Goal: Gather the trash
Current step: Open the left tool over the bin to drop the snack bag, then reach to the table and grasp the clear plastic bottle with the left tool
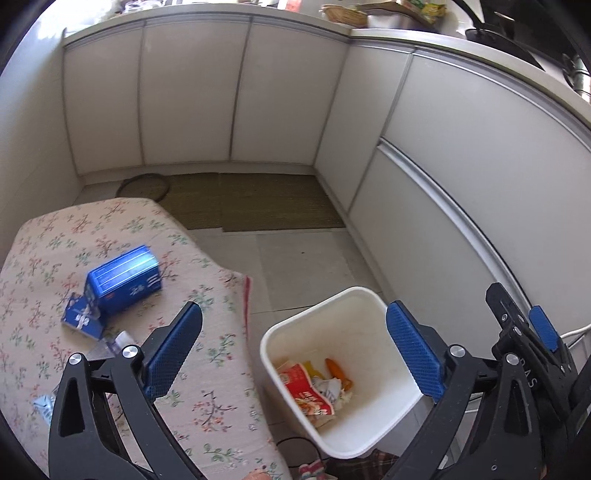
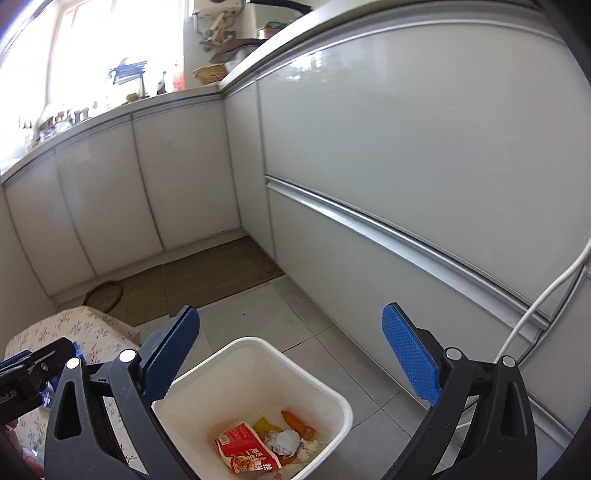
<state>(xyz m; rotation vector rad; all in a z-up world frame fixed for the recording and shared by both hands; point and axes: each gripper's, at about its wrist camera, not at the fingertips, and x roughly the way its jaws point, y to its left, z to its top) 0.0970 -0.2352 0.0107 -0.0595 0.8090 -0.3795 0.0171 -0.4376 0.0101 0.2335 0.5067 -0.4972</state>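
Observation:
A white trash bin (image 1: 269, 343) stands on the floor beside a table with a floral cloth (image 1: 207, 369). Inside the bin lie a red food packet (image 1: 306, 391), a carrot (image 1: 332, 367) and crumpled paper (image 2: 284, 441). On the table a blue carton (image 1: 123, 278) lies on its side, with a small blue pack (image 1: 81, 321) and a clear wrapper (image 1: 114, 341) next to it. My left gripper (image 1: 293, 308) is open above the table edge and the bin, holding nothing. Over the bin (image 2: 343, 406) my right gripper (image 2: 291, 312) also stands open and empty.
White cabinet fronts (image 2: 406, 166) close in the back and the right side. A brown mat (image 1: 258, 201) lies on the grey tile floor (image 2: 295, 317) in the corner. A white cable (image 2: 546, 295) hangs along the right cabinet. The countertop (image 1: 406, 22) above is cluttered.

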